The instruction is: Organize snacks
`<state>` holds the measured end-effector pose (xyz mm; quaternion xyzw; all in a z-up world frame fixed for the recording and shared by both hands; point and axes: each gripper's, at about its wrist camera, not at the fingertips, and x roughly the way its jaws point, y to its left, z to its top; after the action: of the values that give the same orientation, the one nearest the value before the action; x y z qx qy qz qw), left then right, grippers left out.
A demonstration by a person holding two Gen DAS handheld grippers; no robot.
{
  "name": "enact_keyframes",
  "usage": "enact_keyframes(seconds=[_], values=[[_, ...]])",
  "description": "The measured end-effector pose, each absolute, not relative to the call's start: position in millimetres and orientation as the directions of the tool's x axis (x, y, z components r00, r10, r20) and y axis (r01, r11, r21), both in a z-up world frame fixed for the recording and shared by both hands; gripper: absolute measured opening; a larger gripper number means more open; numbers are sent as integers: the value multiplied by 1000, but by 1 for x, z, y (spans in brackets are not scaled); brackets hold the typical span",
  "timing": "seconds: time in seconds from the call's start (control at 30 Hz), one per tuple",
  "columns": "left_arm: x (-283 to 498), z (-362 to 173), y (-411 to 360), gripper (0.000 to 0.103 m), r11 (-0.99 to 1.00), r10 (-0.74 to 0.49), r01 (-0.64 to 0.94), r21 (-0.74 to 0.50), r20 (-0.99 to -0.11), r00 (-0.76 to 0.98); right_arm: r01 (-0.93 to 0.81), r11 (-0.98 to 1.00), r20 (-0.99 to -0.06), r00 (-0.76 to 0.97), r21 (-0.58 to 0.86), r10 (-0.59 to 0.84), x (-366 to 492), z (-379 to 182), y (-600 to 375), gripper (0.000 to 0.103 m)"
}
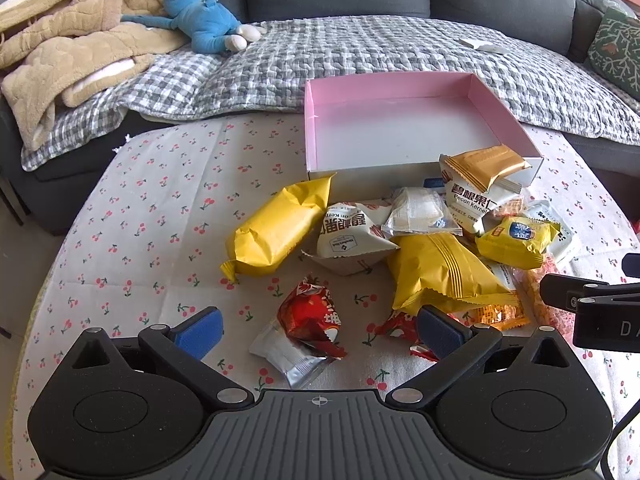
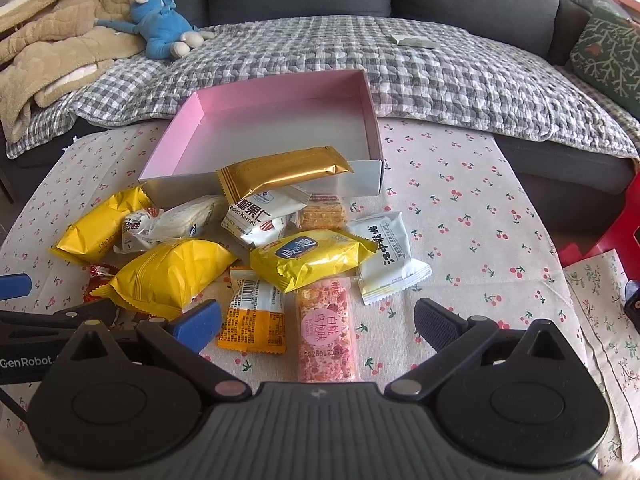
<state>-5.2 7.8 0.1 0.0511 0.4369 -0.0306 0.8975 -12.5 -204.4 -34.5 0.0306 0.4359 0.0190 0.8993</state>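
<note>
Evidently nothing is packed yet: the pink box (image 1: 400,136) holds no snacks, and the snack pile (image 2: 256,248) lies just before its near wall. My left gripper (image 1: 318,330) and right gripper (image 2: 318,326) hang released, grasping nothing. Next I judge: close on the pink rice bar (image 2: 326,328) nearest the right gripper.

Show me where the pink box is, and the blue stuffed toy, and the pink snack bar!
pink box (image 2: 276,92): right wrist view, on its inner back wall.
blue stuffed toy (image 2: 164,34): right wrist view, on its body.
pink snack bar (image 2: 325,330): right wrist view, on the middle of its wrapper.
</note>
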Motion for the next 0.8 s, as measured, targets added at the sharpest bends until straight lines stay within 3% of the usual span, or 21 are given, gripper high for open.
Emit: enact_keyframes(seconds=[0.8], values=[[-6, 5, 10, 103, 995, -31, 96, 38, -776, 630, 0, 997, -776, 628, 81, 63, -13, -32, -204, 103]])
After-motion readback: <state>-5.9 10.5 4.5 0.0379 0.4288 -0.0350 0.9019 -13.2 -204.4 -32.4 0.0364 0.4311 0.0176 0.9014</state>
